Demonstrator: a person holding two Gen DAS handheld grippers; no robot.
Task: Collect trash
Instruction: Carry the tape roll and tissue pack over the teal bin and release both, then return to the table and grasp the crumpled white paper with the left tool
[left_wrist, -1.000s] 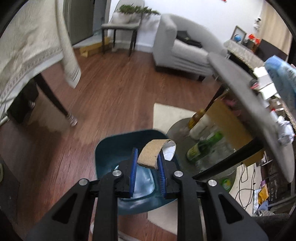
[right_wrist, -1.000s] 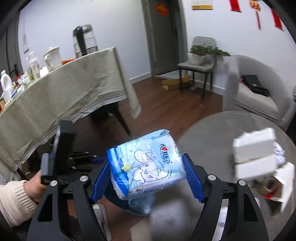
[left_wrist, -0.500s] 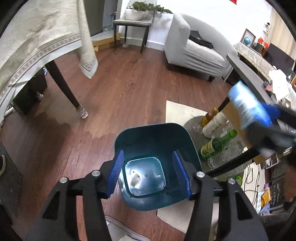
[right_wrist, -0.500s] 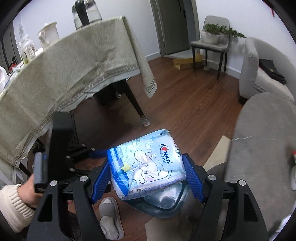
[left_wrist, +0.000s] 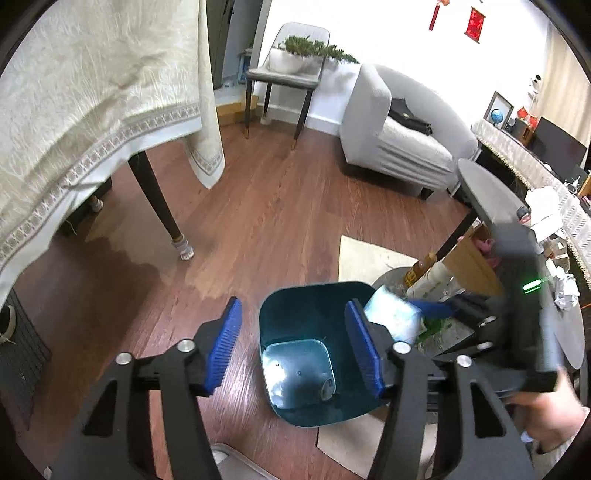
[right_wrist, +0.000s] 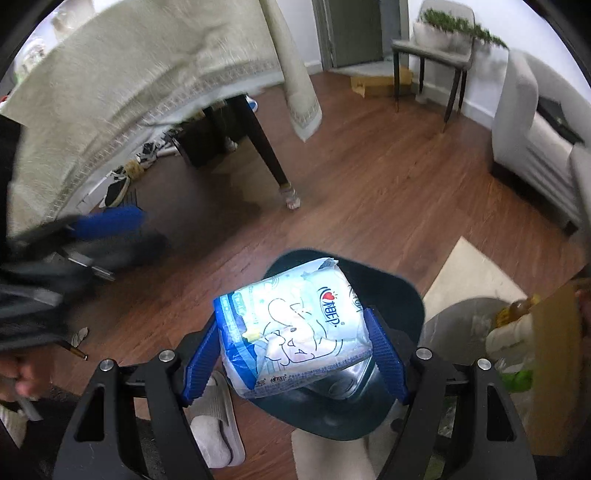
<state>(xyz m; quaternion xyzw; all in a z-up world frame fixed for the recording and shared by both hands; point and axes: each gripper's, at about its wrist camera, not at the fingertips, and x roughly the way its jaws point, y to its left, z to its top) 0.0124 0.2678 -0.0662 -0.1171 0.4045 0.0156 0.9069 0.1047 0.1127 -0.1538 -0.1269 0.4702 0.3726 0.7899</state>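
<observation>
A dark teal bin (left_wrist: 314, 285) stands on the wood floor, with a small cardboard tube (left_wrist: 328, 387) lying on its bottom. My left gripper (left_wrist: 292, 310) hangs above the bin's left side; its jaws are closing a little with nothing between them. My right gripper (right_wrist: 291, 321) is shut on a soft blue-and-white tissue pack (right_wrist: 295, 325) with an elephant drawing, held over the bin (right_wrist: 402, 291). In the left wrist view the pack (left_wrist: 393, 317) shows at the bin's right rim. In the right wrist view the left gripper's blue pad (right_wrist: 107, 221) is a blur at the left.
A cloth-covered dining table (left_wrist: 92, 110) and its dark leg (left_wrist: 159, 206) stand to the left. A grey armchair (left_wrist: 399, 136) is behind, and a round low table (left_wrist: 491, 192) with bottles (left_wrist: 424, 273) under it is at the right. A slipper (right_wrist: 214, 424) and a cream rug (left_wrist: 369, 254) lie by the bin.
My left gripper opened and the cardboard tube it held dropped into the bin. My right gripper came down from over the round table, bringing the tissue pack above the bin.
</observation>
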